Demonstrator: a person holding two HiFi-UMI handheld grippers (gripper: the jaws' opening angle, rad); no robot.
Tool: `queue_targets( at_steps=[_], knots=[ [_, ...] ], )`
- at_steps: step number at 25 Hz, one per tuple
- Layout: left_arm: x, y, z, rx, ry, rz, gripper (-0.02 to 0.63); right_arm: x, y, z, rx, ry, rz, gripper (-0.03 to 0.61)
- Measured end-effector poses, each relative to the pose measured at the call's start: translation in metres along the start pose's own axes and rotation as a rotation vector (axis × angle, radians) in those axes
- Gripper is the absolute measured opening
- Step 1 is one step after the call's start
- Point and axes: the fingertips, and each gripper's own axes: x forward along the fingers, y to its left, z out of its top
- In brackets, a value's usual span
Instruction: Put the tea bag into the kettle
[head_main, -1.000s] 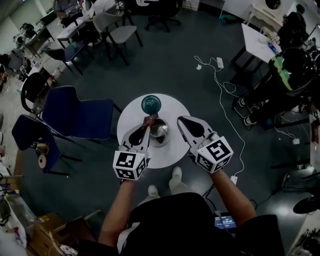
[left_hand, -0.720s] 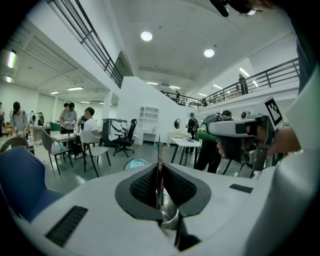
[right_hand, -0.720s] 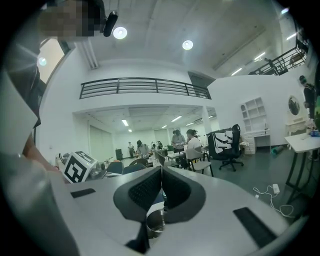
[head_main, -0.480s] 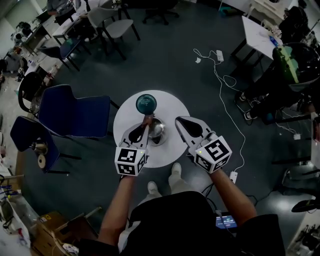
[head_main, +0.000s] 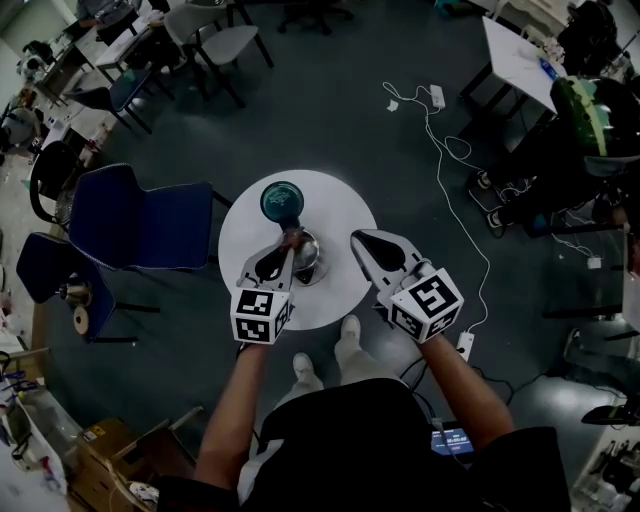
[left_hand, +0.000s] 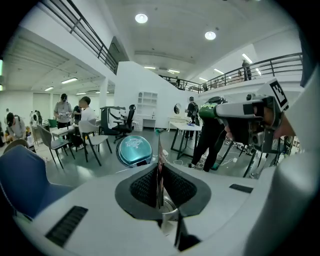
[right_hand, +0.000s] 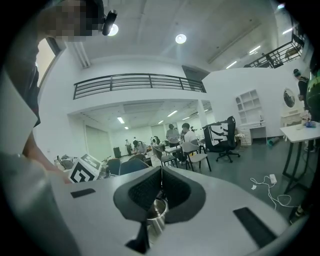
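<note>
Now | left gripper (head_main: 286, 244) jaws pinch tea bag (left_hand: 159, 166) | above kettle (head_main: 309, 257)

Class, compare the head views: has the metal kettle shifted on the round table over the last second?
No. The kettle stays near the middle of the white table, just on the near side of the teal round object, as before.

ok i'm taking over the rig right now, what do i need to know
Left gripper: shut on the tea bag, held over the kettle.
Right gripper: shut, empty, beside the kettle.
Kettle stands open on the round table, teal lid beyond it.
Done: bag picked up and at the kettle.
Left: lower it in and release.
</note>
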Motion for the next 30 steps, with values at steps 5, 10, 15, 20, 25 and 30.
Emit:
queue_targets(
  at_steps=[5,10,15,20,25,30],
  knots=[
    [0.012,0.000,-0.013,0.026,0.054,0.005,0.038,0.002,-0.008,-0.008,0.016,0.009,0.002,0.020],
    [0.017,0.000,-0.023,0.076,0.096,0.012,0.038,0.001,-0.013,-0.014,0.028,0.017,0.001,0.020],
    [0.024,0.002,-0.031,0.106,0.129,0.009,0.038,0.005,-0.015,-0.020,0.036,0.028,0.001,0.020],
    [0.032,0.003,-0.036,0.153,0.165,0.007,0.038,0.008,-0.019,-0.024,0.043,0.035,-0.004,0.020],
    [0.036,0.004,-0.042,0.145,0.188,0.000,0.038,0.008,-0.022,-0.030,0.045,0.045,-0.006,0.020],
    [0.039,0.007,-0.044,0.144,0.212,-0.009,0.038,0.012,-0.021,-0.029,0.038,0.054,-0.002,0.020]
  ],
)
